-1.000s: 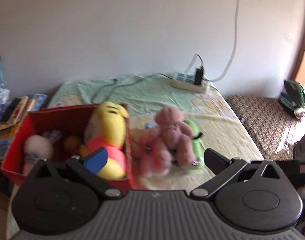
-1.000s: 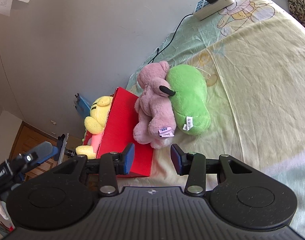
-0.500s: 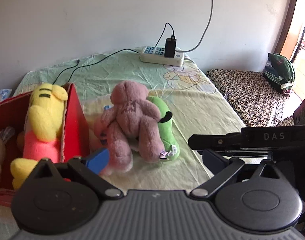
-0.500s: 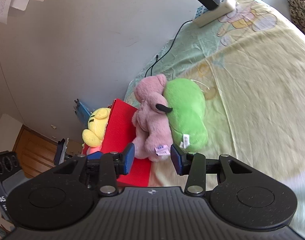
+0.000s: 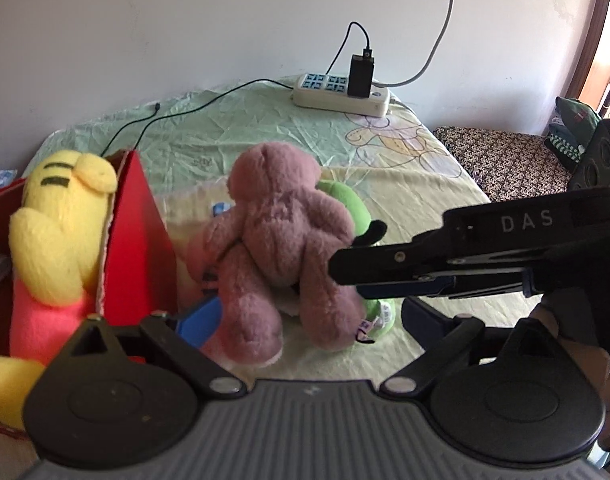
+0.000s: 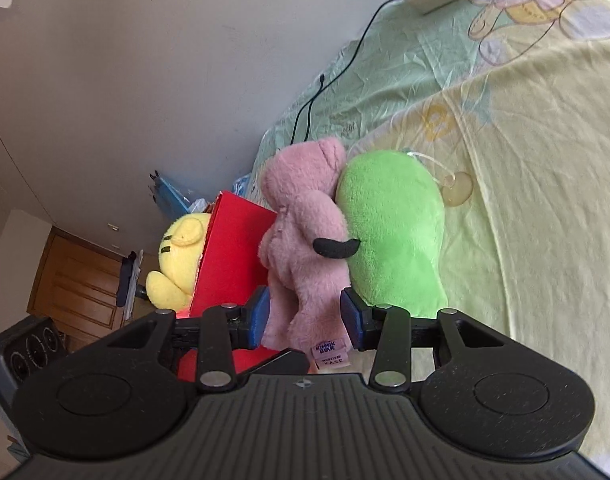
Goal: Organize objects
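A pink teddy bear (image 5: 281,240) lies on the bed against a green plush (image 5: 345,200), just right of a red box (image 5: 141,232) that holds a yellow plush (image 5: 53,232). My left gripper (image 5: 309,320) is open, its fingers spread on either side of the bear's lower body. My right gripper (image 5: 339,268) comes in from the right at the bear's hip. In the right wrist view the right gripper (image 6: 305,316) is open, and its blue pads (image 6: 257,316) straddle a leg of the pink bear (image 6: 305,232). The green plush (image 6: 389,236) lies beside it.
A white power strip (image 5: 339,94) with a black charger and a cable sits at the bed's far edge by the wall. The bedsheet (image 6: 525,160) stretches to the right. A patterned cushion (image 5: 505,160) lies beyond the bed on the right. A person's hand (image 5: 601,368) holds the right gripper.
Both grippers have closed in on the pink bear. The left view swung from the box to the bear. The right gripper's pads now flank the bear's leg, with their gap unchanged.
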The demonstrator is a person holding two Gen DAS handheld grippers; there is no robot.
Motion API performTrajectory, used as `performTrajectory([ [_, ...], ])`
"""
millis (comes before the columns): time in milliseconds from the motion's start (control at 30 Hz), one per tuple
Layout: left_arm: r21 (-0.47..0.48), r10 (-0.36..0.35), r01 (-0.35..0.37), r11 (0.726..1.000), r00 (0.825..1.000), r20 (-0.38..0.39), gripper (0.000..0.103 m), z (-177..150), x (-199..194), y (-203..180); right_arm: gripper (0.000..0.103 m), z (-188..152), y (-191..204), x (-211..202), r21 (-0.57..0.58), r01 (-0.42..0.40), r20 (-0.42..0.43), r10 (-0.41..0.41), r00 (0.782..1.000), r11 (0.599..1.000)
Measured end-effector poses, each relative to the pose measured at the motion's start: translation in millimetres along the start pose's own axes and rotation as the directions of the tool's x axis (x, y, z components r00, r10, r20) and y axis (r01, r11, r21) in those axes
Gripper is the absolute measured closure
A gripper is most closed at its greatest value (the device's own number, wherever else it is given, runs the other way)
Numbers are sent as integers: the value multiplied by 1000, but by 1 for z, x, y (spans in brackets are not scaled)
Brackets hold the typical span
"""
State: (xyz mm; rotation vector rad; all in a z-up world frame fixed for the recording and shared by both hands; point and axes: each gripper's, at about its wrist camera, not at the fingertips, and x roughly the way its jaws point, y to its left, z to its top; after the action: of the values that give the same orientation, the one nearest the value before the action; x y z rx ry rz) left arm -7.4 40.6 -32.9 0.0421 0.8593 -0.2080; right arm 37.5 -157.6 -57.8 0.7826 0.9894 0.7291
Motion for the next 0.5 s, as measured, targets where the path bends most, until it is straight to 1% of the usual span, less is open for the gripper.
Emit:
performTrajectory([
  [100, -6, -14, 13, 1000, 1000, -18, 8, 2, 9, -1, 60, 1, -3, 10, 19, -1, -22, 2, 1000, 1000],
  [167, -5, -14, 14, 1000, 1000, -28, 12, 2, 12, 0, 60, 1, -5, 15, 32, 15, -22, -14, 1000, 999],
  [233, -16, -29, 29, 999, 999, -32, 13, 2, 13, 1, 62, 1, -9, 18, 57, 8, -23, -6, 1000, 998],
  [267, -22, -38, 37, 999, 999, -32, 14, 2, 13, 2, 66, 1, -11, 19, 72, 3, -25, -2, 1000, 997],
  [300, -29, -53, 52, 998, 998, -33, 15, 3, 13, 3, 73, 1, -12, 19, 77, 4, -31, -2, 1000, 997],
  [333, -37, -68, 67, 997, 997, -36, 18, 4, 12, 3, 75, 1, -12, 20, 76, 9, -37, -6, 999, 997],
  [367, -42, -93, 91, 995, 995, -42, 24, 4, 12, 3, 78, 0, -13, 19, 77, 8, -43, -5, 999, 997],
  [400, -45, -120, 118, 992, 991, -52, 27, 5, 12, 1, 82, 0, -14, 20, 82, -4, -51, 8, 999, 997],
  [433, -40, -124, 121, 992, 991, -57, 26, 4, 12, -2, 83, -1, -14, 21, 88, -19, -61, 24, 998, 996],
  [500, 2, -99, 100, 995, 993, -58, 26, 1, 12, -9, 84, -3, -10, 20, 66, -6, -56, 10, 998, 998],
])
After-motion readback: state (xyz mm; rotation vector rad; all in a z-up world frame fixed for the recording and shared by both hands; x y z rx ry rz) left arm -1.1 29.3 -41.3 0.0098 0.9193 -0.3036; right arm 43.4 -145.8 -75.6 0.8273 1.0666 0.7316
